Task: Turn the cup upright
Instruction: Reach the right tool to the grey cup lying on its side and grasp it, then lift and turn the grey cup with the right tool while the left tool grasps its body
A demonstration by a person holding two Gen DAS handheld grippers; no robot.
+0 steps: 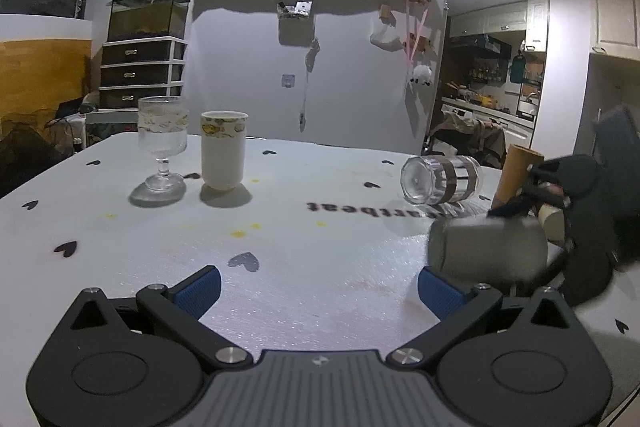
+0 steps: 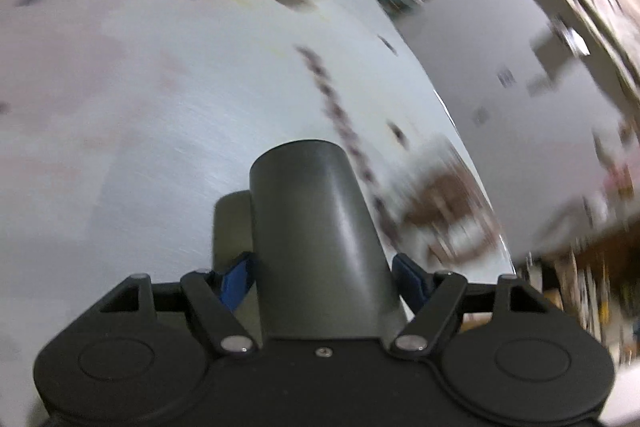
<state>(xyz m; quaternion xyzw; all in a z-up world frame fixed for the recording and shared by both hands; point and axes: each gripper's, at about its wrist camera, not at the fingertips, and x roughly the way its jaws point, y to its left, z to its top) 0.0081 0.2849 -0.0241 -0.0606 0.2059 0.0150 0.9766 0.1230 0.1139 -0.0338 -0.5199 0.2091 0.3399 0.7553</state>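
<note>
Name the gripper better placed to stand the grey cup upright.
Right. The right gripper is already shut on the grey cup, which is off the table. The left gripper is open and holds nothing.

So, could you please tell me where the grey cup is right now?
The grey cylindrical cup is clamped in the right gripper, at the left wrist view's right side, just in front of the clear glass tumbler lying on its side.

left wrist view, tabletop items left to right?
Stemmed glass → white cup → clear glass on its side → grey cup held by the right gripper. The wooden tube behind overlaps the last ones, so I left it out.
</note>
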